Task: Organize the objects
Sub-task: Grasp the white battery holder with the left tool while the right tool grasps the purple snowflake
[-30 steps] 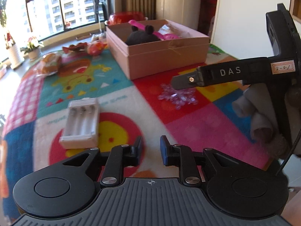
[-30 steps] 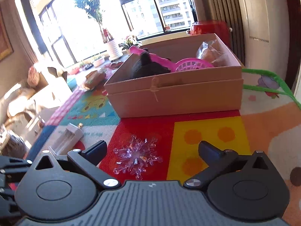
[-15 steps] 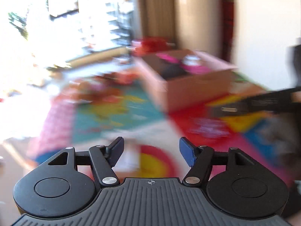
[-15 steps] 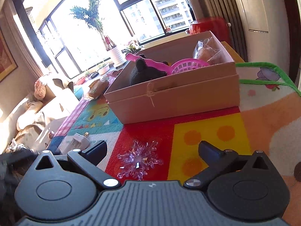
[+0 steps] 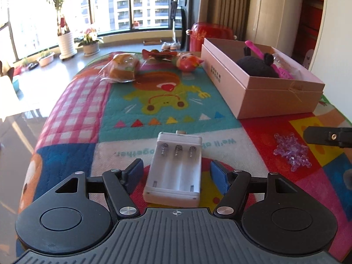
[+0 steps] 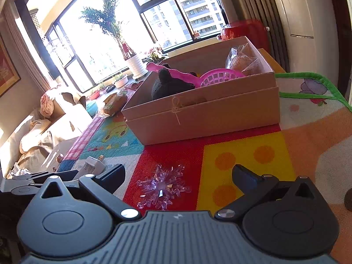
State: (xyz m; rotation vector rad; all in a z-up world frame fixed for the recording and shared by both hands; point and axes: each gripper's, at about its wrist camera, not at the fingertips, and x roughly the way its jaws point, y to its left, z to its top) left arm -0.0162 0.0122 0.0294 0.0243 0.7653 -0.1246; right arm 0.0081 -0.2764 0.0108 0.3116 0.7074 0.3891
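Note:
A white battery case (image 5: 176, 167) lies on the colourful play mat (image 5: 158, 101), its springs facing up. My left gripper (image 5: 176, 171) is open and straddles the case's near end, both blue pads standing clear of its sides. A clear purple snowflake (image 6: 162, 187) lies on the red patch, between the fingers of my open right gripper (image 6: 179, 173), which touch nothing. The snowflake (image 5: 290, 151) also shows in the left wrist view under a right finger (image 5: 325, 136). The pink cardboard box (image 5: 264, 96) (image 6: 209, 118) holds a black plush, a pink scoop and wrapped bread.
A wrapped bread loaf (image 5: 123, 68), a red bow (image 5: 158, 54) and a round red toy (image 5: 189, 62) lie at the mat's far end. A red container (image 5: 211, 35) stands behind the box. The mat drops off at its left edge; a sofa (image 6: 33, 132) lies beyond.
My left gripper went from nearly shut to open and swung left, so the battery case now lies between its fingers. The right gripper stayed over the snowflake.

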